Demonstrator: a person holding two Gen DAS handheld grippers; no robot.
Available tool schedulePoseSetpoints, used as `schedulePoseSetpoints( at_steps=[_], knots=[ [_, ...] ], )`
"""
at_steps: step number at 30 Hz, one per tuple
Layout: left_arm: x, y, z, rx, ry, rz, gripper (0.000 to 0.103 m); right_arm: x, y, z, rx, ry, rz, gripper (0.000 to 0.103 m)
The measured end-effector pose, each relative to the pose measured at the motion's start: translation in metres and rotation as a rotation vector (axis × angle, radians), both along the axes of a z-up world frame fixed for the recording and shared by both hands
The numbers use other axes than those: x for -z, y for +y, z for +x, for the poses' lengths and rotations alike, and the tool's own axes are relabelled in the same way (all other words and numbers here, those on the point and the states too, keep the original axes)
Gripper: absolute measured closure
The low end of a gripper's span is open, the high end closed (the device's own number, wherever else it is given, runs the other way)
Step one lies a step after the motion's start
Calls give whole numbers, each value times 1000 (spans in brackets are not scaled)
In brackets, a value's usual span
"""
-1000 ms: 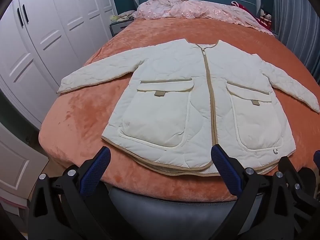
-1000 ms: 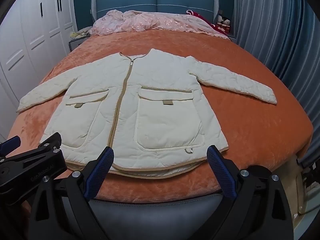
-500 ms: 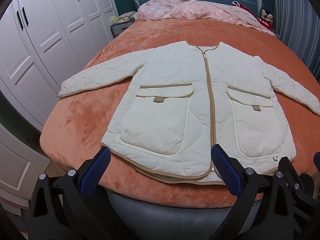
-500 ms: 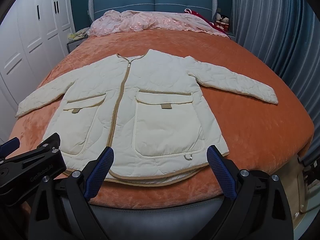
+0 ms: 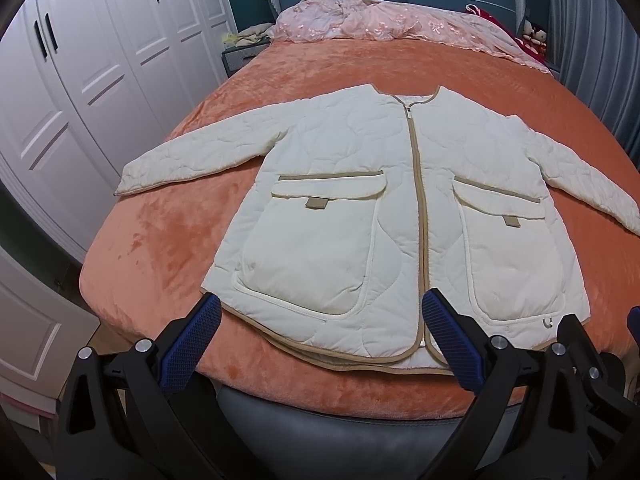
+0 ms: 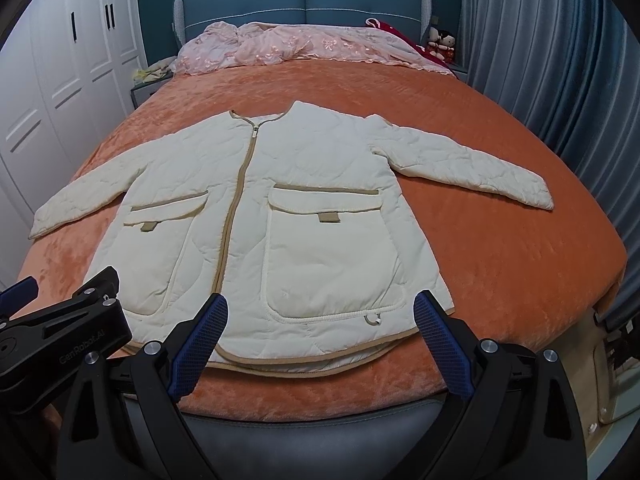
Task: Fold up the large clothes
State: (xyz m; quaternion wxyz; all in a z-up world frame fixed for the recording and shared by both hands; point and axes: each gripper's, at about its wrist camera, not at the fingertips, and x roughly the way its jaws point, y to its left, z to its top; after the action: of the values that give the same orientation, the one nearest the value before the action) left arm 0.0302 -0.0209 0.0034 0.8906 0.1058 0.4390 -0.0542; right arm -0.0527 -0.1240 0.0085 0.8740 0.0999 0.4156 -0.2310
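Both grippers nearer jacket [image 5: 400,216] hem, jaws spread, nothing held

cream quilted jacket [image 5: 360,216] with tan trim on an orange blanket [image 5: 160,248]; pink floral quilt [image 6: 288,46].

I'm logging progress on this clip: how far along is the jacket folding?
Done: the cream jacket lies flat and zipped, front up, on the orange bedspread, both sleeves spread out. In hand: nothing; the left gripper and right gripper hover near the hem, jaws open and empty. Left: every fold, sleeves and body alike, since no part is turned over yet.
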Motion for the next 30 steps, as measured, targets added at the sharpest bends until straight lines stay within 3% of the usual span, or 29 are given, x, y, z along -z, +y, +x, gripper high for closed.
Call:
schedulePoseSetpoints(
  at_steps=[30],
  knots=[
    [-3, -3, 4, -1, 0, -6, 5, -2, -1, 3, 1, 0, -6, 11]
  ],
)
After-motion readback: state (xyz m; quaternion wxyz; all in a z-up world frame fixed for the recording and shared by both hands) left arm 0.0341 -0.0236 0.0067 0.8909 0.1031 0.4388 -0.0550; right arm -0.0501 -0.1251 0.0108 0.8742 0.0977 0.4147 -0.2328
